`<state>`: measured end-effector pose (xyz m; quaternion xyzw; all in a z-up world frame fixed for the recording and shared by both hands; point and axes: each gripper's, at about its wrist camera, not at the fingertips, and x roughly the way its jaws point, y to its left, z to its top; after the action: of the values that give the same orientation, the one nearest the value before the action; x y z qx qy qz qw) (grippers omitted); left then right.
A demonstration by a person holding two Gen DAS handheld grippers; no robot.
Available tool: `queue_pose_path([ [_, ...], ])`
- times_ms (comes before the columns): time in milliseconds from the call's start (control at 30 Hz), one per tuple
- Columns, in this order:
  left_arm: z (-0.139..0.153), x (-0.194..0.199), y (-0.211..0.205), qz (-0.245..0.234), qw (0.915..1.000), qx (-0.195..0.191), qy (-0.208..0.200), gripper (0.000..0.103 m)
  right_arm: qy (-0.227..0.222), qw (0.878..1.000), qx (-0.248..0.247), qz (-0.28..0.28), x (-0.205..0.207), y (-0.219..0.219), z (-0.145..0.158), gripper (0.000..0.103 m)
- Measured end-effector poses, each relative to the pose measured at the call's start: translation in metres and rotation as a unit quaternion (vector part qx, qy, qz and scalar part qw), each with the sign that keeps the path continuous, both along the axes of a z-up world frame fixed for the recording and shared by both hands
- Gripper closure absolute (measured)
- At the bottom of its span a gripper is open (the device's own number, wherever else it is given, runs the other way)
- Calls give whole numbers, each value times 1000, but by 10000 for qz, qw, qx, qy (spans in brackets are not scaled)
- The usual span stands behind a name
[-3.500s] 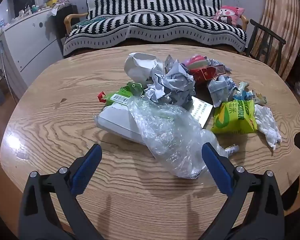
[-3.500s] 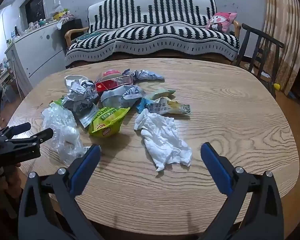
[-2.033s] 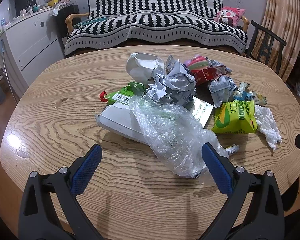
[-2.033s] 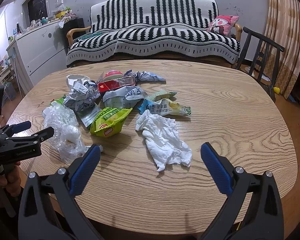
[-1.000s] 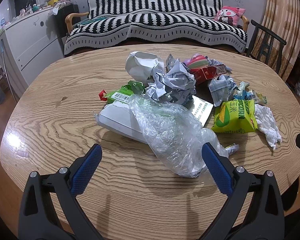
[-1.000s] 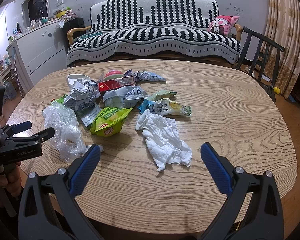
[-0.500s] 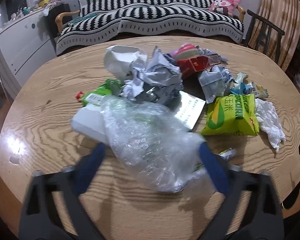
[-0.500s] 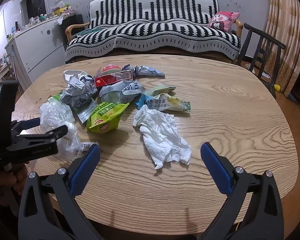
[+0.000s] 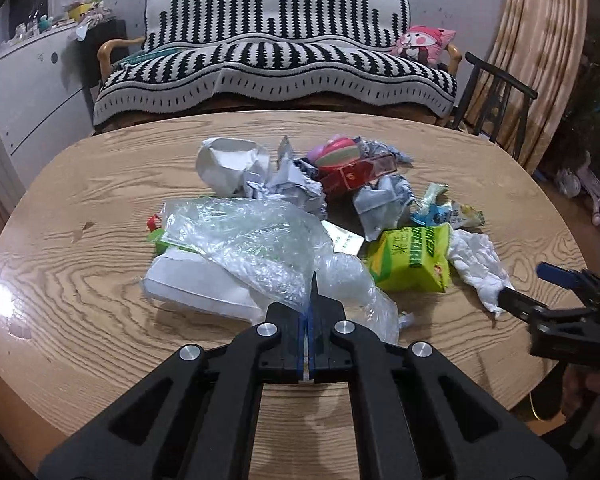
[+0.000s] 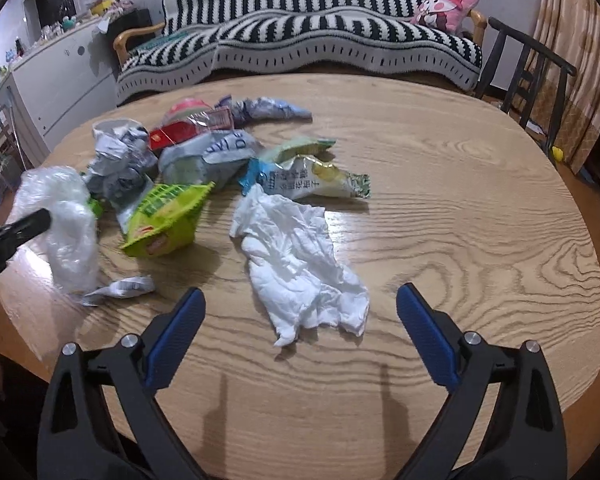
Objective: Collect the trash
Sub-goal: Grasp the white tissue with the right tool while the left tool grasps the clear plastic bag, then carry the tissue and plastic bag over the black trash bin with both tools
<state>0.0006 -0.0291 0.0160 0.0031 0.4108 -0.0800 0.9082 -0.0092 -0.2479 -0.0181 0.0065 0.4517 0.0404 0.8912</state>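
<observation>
A pile of trash lies on a round wooden table (image 9: 80, 280). My left gripper (image 9: 311, 292) is shut on the near edge of a clear plastic bag (image 9: 252, 244), which drapes over a white packet (image 9: 196, 284). The bag also shows in the right wrist view (image 10: 66, 220), with the left gripper (image 10: 40, 218) at it. My right gripper (image 10: 300, 312) is open and empty, just short of a crumpled white tissue (image 10: 300, 264). It also shows in the left wrist view (image 9: 532, 288). A green snack bag (image 10: 164, 220) and crumpled paper (image 10: 120, 160) lie in the pile.
More wrappers lie behind: a red box (image 9: 356, 174), a grey pouch (image 10: 208, 156) and a blue and yellow snack wrapper (image 10: 308, 180). A striped sofa (image 9: 276, 64) stands past the table, a black chair (image 10: 532, 76) at the right, a white cabinet (image 9: 28, 96) at the left.
My left gripper moved forward and closed on the plastic bag, lifting its edge. My right gripper moved closer to the white tissue and stays open.
</observation>
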Motion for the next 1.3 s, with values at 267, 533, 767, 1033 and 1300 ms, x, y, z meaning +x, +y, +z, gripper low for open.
queue_pose_path([
  [267, 11, -5, -4, -62, 9998, -3, -170, 103, 416, 9989, -168, 96, 22, 4, -24, 93],
  [533, 28, -7, -43, -449, 9981, -227, -352, 103, -372, 9987, 246, -245, -25, -51, 37, 93],
  [767, 33, -30, -167, -1886, 9798, -514, -430, 103, -609, 9825, 203, -1748, -101, -186, 47, 93],
  [1033, 3, -101, -347, -3866, 9186, -795, -168, 103, -59, 9415, 435, -3341, -199, -333, -12, 93],
  [1300, -71, -170, -467, -5124, 8560, -493, 475, 103, 738, 9143, 919, -3874, -259, -398, -78, 93],
])
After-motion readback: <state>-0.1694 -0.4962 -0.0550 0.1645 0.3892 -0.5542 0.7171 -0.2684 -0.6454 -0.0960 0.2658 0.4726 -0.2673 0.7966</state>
